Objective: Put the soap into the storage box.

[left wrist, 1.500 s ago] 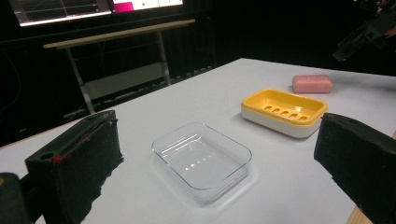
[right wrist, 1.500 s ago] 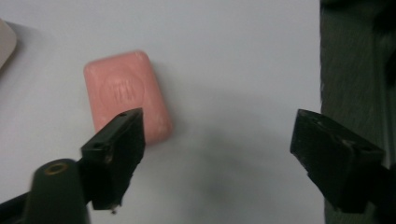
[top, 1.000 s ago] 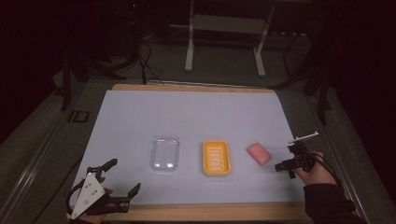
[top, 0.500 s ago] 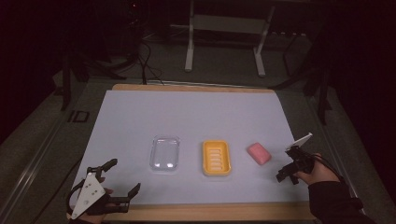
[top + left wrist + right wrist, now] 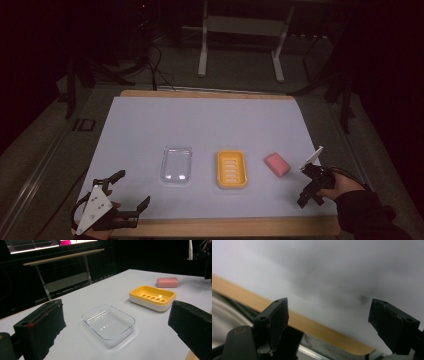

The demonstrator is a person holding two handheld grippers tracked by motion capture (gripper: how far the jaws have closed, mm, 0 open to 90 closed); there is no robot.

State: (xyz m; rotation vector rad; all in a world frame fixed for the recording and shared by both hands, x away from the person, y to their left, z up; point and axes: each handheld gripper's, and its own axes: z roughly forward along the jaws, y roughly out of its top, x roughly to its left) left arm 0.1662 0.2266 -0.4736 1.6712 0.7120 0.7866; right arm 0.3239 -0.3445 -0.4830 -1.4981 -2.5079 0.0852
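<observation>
- now, three things lie in a row across the near half of the worktop (image 5: 150, 125), well apart from both grippers.
- the clear tray (image 5: 176, 164) sits toward the left of the row; it holds nothing, and in the left gripper view (image 5: 108, 322) the sheet shows through its base.
- the yellow soap dish (image 5: 232, 169) lies just beside it to the right, its slotted floor bare (image 5: 153, 296).
- the pink soap (image 5: 277, 165) lies on the sheet right of the dish, close to it but not touching, outside either container (image 5: 167, 282).
- the left gripper (image 5: 123, 192) rests at the near left corner, by the worktop's front edge, a hand around its body and its grey plate facing up; its jaws stand wide apart with nothing between them, pointing toward the tray.
- the right gripper (image 5: 306, 194) hangs at the near right corner, tipped downward toward the sheet, the pink soap near it on its left; a dark-sleeved hand grips it.
- its own view is blurred, looking over the wooden front edge (image 5: 317, 332); the jaws stand apart and empty.
</observation>
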